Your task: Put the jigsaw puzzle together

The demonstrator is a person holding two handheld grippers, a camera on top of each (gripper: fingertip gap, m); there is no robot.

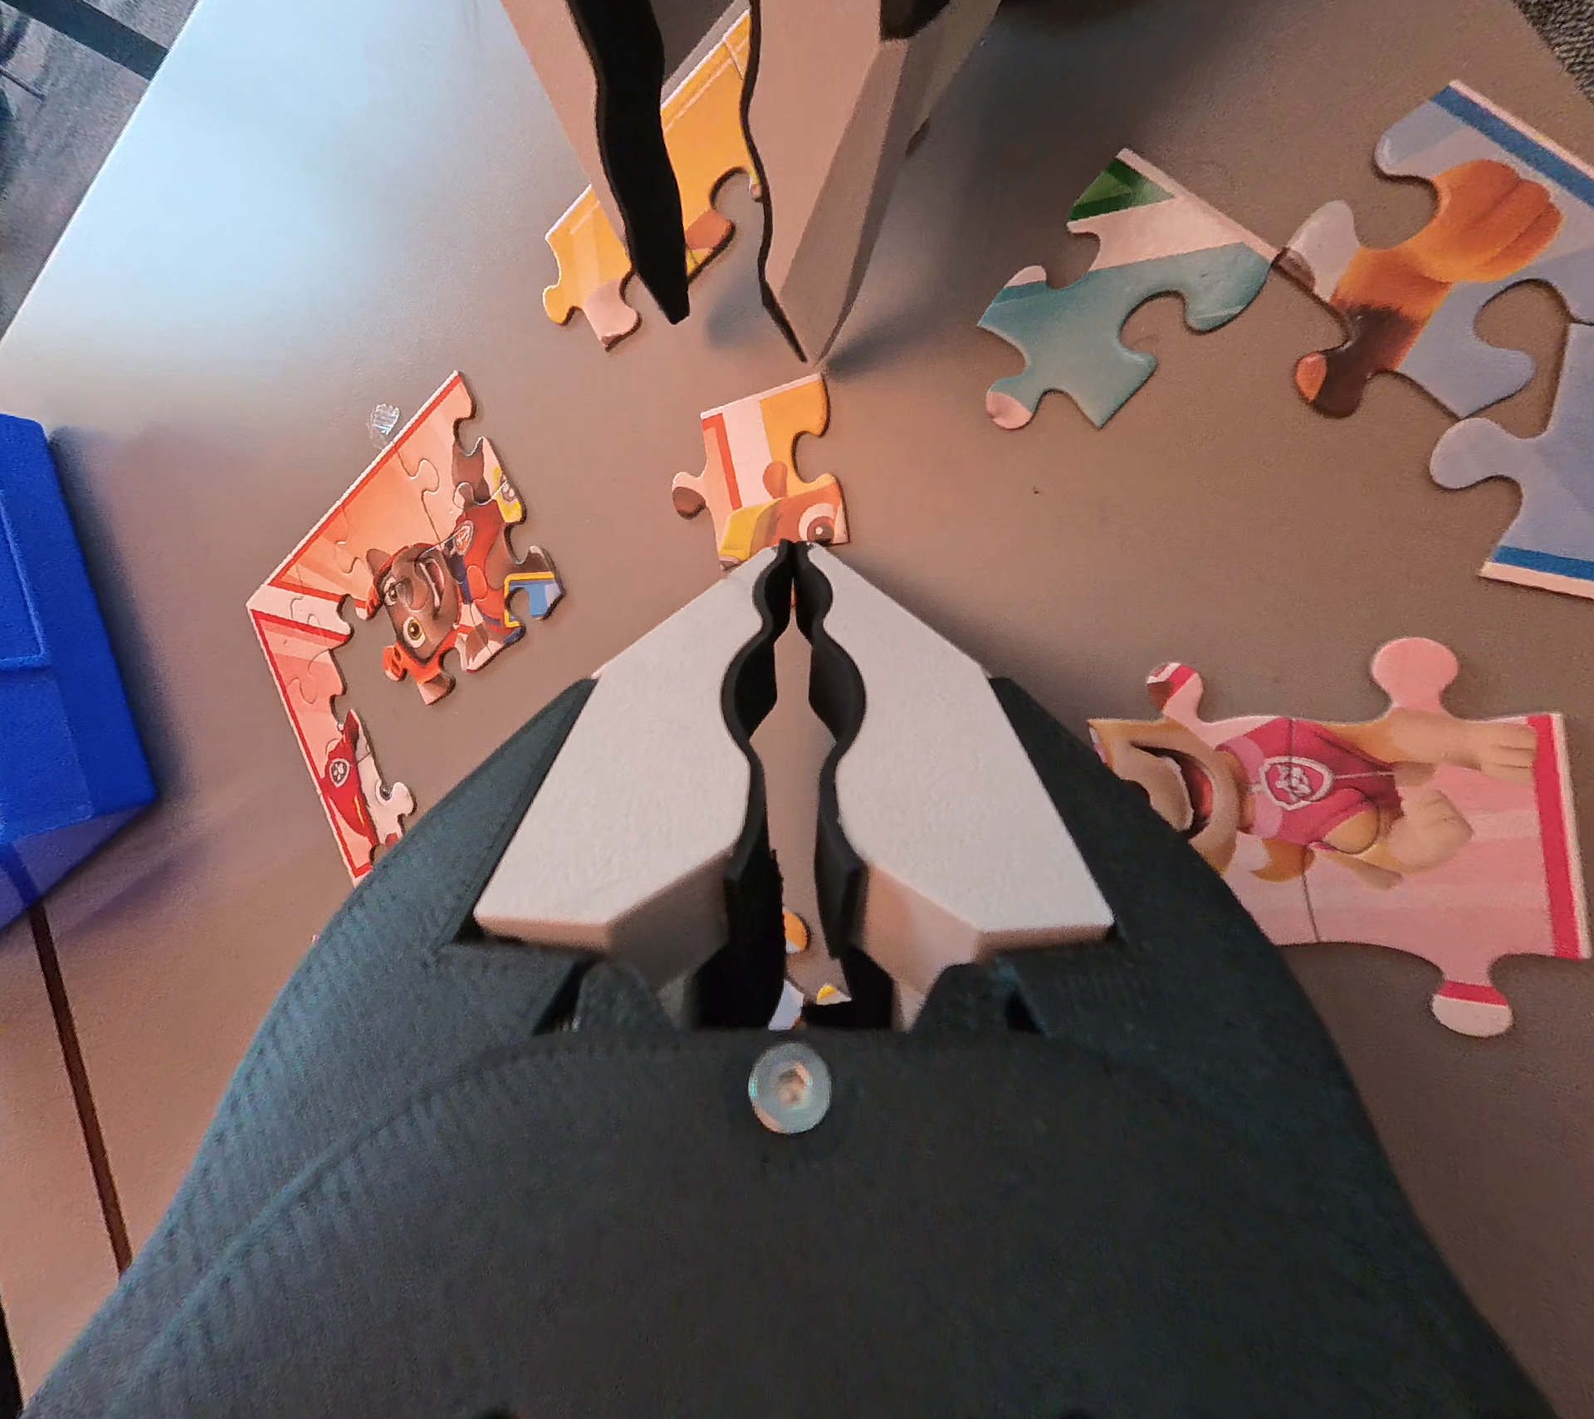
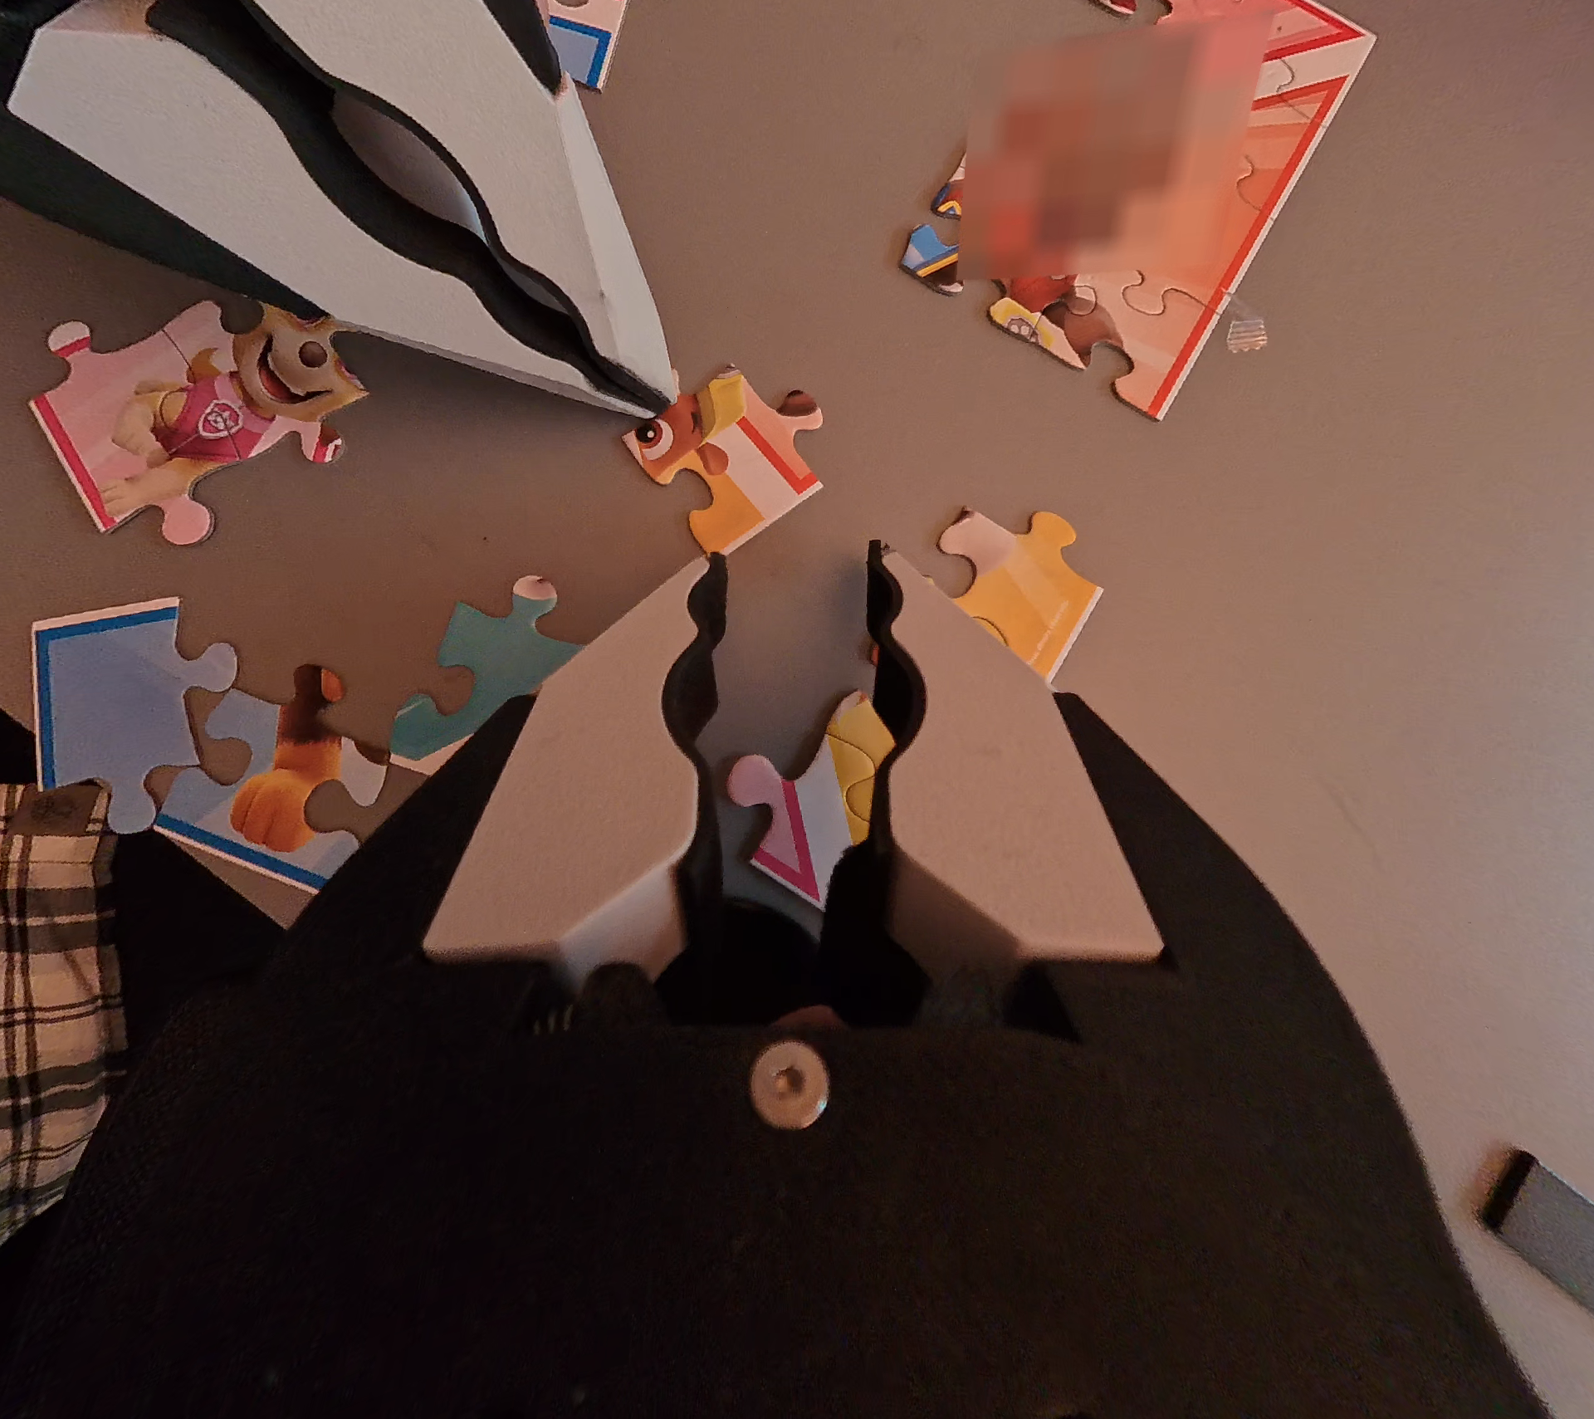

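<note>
At the centre of the grey worktop (image 1: 992, 558), the left tool (image 1: 792, 548) has its jaws closed, tips touching the edge of a small orange piece (image 1: 763, 467); whether it pinches the piece cannot be told. The right tool (image 2: 793, 554) hangs open just beside the same piece. Probably this piece must next slide to the assembled red corner section (image 1: 405, 601). All pieces are flat, glossy cardboard with round knobs.

Red-bordered assembled section (image 2: 1208, 109): its centre is masked by a blurred patch. Beside it, the yellow piece (image 2: 1026, 593) is partly hidden behind a gripper finger. Farthest from it, the blue-bordered section (image 1: 1535, 377) is cut off by the frame edge.
</note>
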